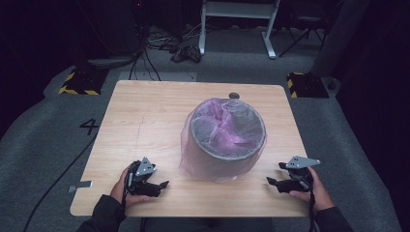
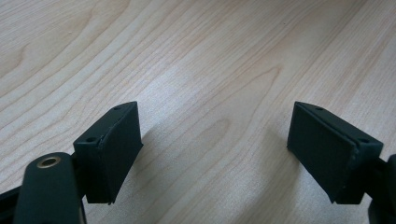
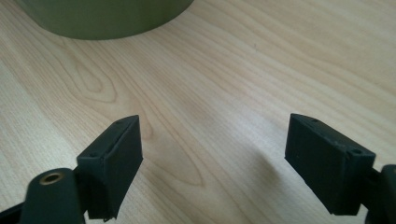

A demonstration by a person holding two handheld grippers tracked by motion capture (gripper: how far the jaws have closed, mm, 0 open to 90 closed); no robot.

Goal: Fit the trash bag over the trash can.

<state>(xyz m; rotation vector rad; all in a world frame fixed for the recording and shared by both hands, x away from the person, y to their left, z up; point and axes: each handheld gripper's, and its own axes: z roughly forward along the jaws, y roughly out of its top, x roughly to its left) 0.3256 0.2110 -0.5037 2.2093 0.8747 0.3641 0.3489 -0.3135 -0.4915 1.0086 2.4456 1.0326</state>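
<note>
In the middle of the worktop [image 1: 145,111] stands a round bin [image 1: 227,142] with a pink plastic bag [image 1: 220,123] draped over its rim, probably so both hands can reach it equally. The left tool [image 1: 157,185] and the right tool [image 1: 275,182] rest near the front edge, one on each side of the bin and apart from it. Both have the jaws spread wide and hold nothing, which looks like a ready position.

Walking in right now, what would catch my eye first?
The round grey bin mid-table, lined with a pink translucent bag draped over its rim. Then the left hand-held gripper and right hand-held gripper, open and empty, on the wooden table either side of it.
</note>
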